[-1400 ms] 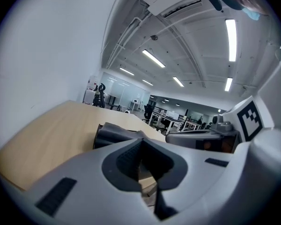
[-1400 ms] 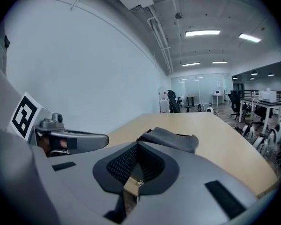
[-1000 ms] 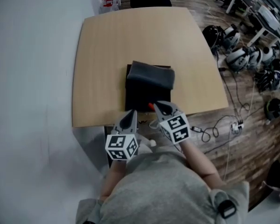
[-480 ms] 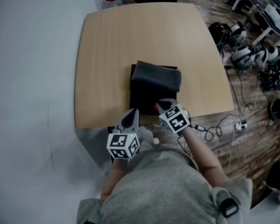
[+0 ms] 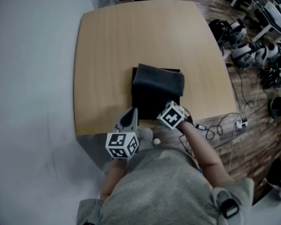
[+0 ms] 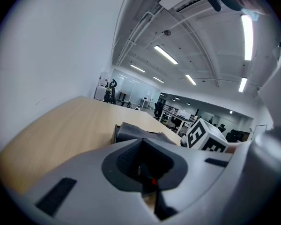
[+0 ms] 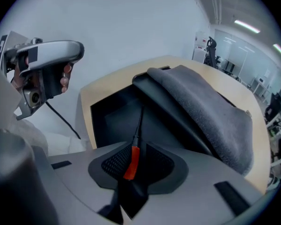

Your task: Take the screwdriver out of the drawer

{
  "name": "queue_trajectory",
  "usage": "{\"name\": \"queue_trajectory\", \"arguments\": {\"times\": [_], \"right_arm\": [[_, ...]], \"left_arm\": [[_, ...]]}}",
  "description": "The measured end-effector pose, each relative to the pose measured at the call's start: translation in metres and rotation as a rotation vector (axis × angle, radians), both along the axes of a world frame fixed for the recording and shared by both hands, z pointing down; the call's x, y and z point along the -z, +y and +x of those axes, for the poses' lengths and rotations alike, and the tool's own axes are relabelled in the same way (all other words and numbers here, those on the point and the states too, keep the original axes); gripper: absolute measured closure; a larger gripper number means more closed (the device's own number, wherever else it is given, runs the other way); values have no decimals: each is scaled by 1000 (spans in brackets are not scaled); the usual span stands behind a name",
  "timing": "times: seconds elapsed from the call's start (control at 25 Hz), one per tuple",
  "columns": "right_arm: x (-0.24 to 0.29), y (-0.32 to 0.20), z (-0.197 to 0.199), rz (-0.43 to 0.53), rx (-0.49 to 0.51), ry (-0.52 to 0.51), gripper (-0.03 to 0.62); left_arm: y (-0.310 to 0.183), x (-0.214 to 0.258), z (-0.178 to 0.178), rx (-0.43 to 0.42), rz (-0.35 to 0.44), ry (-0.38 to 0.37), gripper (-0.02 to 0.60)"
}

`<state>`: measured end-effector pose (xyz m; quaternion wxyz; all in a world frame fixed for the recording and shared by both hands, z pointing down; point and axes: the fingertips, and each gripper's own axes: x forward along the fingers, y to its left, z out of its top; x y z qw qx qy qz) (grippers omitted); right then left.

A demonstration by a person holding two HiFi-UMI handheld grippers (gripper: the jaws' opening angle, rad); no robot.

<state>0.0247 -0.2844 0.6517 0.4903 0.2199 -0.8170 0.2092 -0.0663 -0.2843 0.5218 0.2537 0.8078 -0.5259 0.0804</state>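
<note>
— Which step is in hand?

— The grasp is being set up. The right gripper (image 7: 136, 152) is pointed steeply down into the open black drawer (image 7: 107, 114). Its jaws are opening, and the orange handle of the screwdriver (image 7: 131, 167) is seen between them, though it is judged not yet pinched. The shaft is laid along the drawer floor, below the grey cloth (image 7: 201, 97).

— And the left gripper (image 6: 144, 170)?

— It is held near the table (image 5: 131, 41) edge, just beside the drawer, with its jaws drawn together on nothing.

— What is called for next?

— The pads are to be closed on the handle. The tool is then to be lifted clear without the shaft being caught on the rim.
</note>
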Motion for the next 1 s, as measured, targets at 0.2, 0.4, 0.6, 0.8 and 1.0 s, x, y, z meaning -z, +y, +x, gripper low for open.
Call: {"name": "queue_trajectory", "arguments": {"times": [0.2, 0.4, 0.6, 0.8, 1.0], "right_arm": [[-17, 10, -6, -115, 76, 60, 473], [-28, 14, 1, -178, 97, 154, 473], [-30, 18, -1, -220, 71, 129, 473], [-29, 12, -19, -202, 73, 43, 500], [-29, 13, -15, -178, 64, 54, 507]], "left_arm": [[-13, -2, -3, -2, 0, 6, 581], [-23, -3, -10, 9, -5, 10, 581], [-25, -3, -11, 20, -8, 13, 581], [-27, -5, -11, 22, -9, 16, 581], [-22, -3, -9, 27, -1, 15, 581]]}}
